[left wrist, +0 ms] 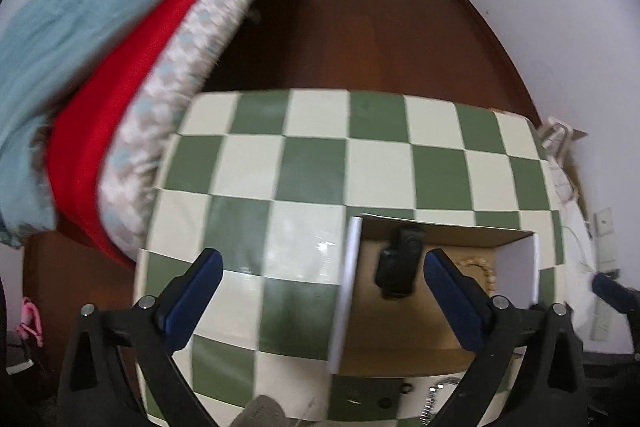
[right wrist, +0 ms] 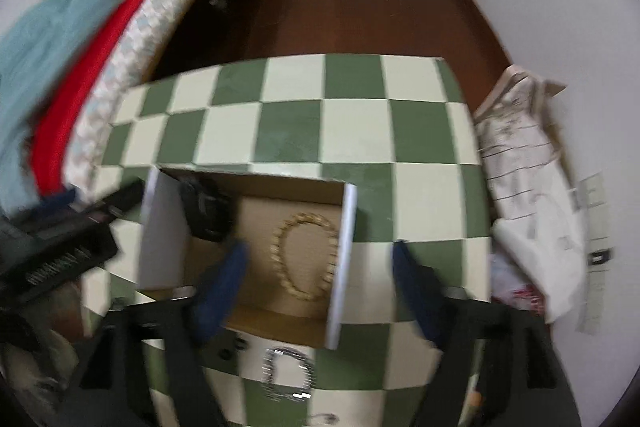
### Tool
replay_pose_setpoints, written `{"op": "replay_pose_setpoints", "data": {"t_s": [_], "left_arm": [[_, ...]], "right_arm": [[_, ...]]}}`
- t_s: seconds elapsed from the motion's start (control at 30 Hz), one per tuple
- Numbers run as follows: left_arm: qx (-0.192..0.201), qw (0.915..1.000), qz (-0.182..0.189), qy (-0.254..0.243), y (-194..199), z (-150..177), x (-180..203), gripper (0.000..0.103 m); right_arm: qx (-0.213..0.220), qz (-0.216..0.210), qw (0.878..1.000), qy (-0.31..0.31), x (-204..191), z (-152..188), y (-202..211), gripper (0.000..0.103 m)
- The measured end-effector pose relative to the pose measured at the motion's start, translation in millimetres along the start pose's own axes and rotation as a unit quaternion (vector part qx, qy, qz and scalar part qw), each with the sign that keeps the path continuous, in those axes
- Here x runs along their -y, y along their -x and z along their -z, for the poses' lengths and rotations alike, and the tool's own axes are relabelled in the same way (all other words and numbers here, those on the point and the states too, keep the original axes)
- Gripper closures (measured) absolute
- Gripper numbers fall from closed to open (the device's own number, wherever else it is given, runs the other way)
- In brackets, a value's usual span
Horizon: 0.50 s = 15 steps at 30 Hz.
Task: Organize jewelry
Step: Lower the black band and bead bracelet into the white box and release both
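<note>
An open cardboard box (right wrist: 160,235) with white side walls sits on the green-and-white checkered table (right wrist: 288,131). Inside lie a gold bead bracelet (right wrist: 304,255) and a black object (right wrist: 208,211). The box (left wrist: 348,287), bracelet (left wrist: 484,269) and black object (left wrist: 400,263) also show in the left wrist view. A silver bracelet (right wrist: 288,375) and small dark rings (right wrist: 234,347) lie on the table in front of the box. My right gripper (right wrist: 320,291) is open and empty above the box's front right wall. My left gripper (left wrist: 320,295) is open and empty over the box's left wall.
A bed with blue, red and patterned bedding (left wrist: 100,67) lies left of the table. Dark wooden floor (left wrist: 360,27) stretches behind. A white striped cloth bag (right wrist: 528,179) rests against the wall at the right. The other gripper (right wrist: 60,243) shows at the left edge.
</note>
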<state>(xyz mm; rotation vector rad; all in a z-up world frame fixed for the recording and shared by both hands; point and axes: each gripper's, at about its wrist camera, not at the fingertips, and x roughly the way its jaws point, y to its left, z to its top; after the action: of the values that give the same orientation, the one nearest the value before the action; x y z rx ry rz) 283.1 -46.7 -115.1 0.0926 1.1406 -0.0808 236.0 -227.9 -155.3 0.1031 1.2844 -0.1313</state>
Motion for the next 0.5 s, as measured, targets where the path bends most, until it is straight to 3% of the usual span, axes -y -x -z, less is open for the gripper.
{"op": "replay_pose_setpoints", "data": {"t_s": [0.3, 0.5], "left_arm": [[0.059, 0.9969, -0.051, -0.014, 25, 34, -12, 0.000], [0.075, 0.9962, -0.041, -0.015, 49, 52, -14, 0.000]], "right_arm": [[0.000, 0.030, 1.000, 0.002, -11, 38, -4, 0.000], [0.029, 0.031, 0.999, -0.010, -15, 56, 20, 0.000]]}}
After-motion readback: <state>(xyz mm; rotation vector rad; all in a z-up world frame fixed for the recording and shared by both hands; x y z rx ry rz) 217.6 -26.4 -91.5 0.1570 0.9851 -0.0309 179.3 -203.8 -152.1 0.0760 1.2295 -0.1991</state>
